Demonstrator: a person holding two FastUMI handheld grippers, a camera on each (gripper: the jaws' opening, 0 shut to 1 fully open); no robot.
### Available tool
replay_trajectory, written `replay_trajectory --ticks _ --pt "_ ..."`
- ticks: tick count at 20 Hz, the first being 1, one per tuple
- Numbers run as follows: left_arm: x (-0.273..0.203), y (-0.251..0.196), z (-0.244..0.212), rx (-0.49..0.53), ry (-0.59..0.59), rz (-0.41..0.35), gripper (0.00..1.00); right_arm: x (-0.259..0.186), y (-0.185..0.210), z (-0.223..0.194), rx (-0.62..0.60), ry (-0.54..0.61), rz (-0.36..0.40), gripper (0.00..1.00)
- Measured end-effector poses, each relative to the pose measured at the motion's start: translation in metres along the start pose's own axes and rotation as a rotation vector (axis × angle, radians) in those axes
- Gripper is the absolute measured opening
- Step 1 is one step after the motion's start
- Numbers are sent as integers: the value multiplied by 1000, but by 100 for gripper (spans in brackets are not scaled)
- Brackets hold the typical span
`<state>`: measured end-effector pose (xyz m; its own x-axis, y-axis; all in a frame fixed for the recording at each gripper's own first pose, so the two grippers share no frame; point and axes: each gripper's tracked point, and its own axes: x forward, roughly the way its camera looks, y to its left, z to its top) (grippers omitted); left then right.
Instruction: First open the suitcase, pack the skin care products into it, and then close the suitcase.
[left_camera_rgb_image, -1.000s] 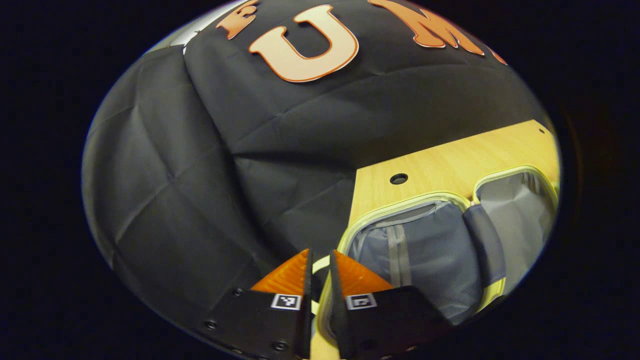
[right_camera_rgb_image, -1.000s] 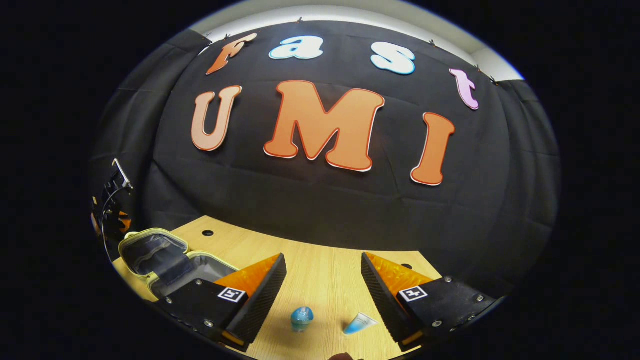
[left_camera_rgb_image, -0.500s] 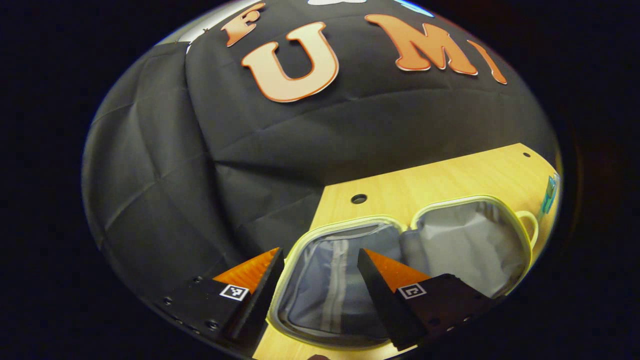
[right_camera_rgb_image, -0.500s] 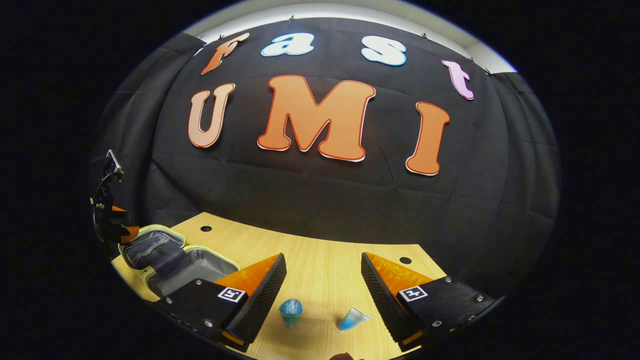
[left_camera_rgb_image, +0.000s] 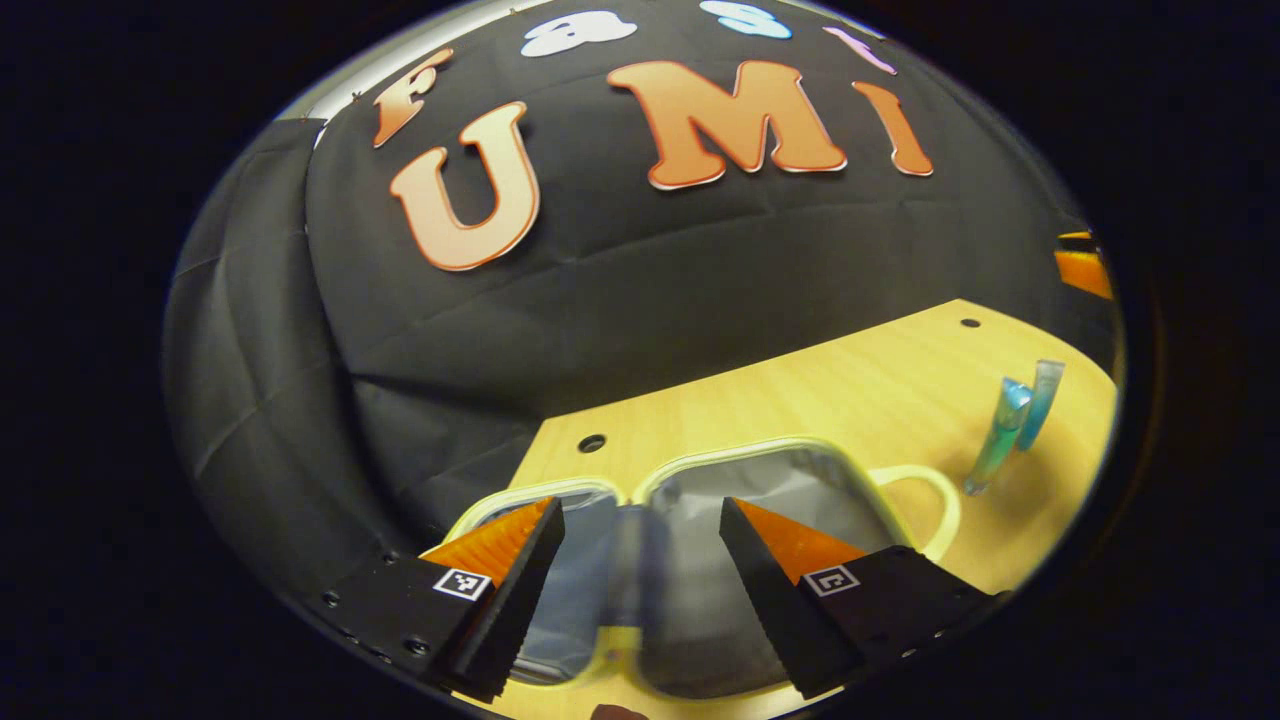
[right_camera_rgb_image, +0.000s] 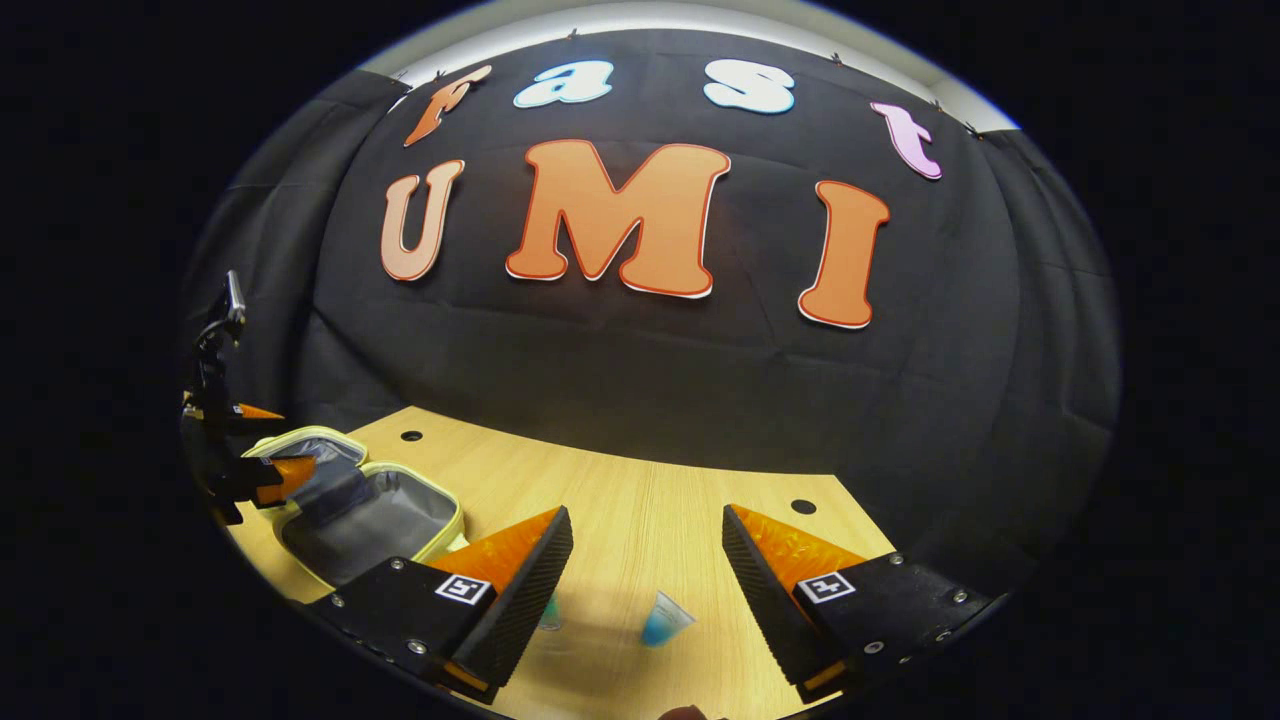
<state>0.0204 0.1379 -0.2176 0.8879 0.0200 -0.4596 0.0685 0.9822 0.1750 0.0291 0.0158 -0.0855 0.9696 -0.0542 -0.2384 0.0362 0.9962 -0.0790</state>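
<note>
The small suitcase (left_camera_rgb_image: 760, 447) lies open on the wooden table, with pale green trim, grey lining and both halves flat. My left gripper (left_camera_rgb_image: 638, 522) hovers open just above it, nothing between its fingers. Two blue skin care tubes (left_camera_rgb_image: 998, 440) stand side by side to the right of the suitcase handle (left_camera_rgb_image: 945, 500). In the right gripper view my right gripper (right_camera_rgb_image: 645, 528) is open above the table, with one blue tube (right_camera_rgb_image: 660, 618) below its gap and another (right_camera_rgb_image: 550, 610) partly hidden behind a finger. The suitcase (right_camera_rgb_image: 380, 510) lies at the left there, under the left gripper (right_camera_rgb_image: 285, 440).
The table (right_camera_rgb_image: 620, 500) has small round holes (left_camera_rgb_image: 591, 442) near its back edge, which meets the black cloth wall. A finger (left_camera_rgb_image: 1085, 272) of the right gripper shows at the far right of the left gripper view. Bare wood lies between suitcase and tubes.
My left gripper went from shut to open and swung right, so the suitcase now sits between its fingers. The right gripper crept forward; the tubes sit closer under its fingers.
</note>
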Motion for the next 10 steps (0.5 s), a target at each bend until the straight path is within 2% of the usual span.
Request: replay_trajectory --ticks 6,10 --pt "-18 -95 20 8 -34 -120 97 -1 -12 -40 -9 68 72 96" --pt "-29 -153 17 6 -37 -166 98 3 -17 -70 -56 112 124 96"
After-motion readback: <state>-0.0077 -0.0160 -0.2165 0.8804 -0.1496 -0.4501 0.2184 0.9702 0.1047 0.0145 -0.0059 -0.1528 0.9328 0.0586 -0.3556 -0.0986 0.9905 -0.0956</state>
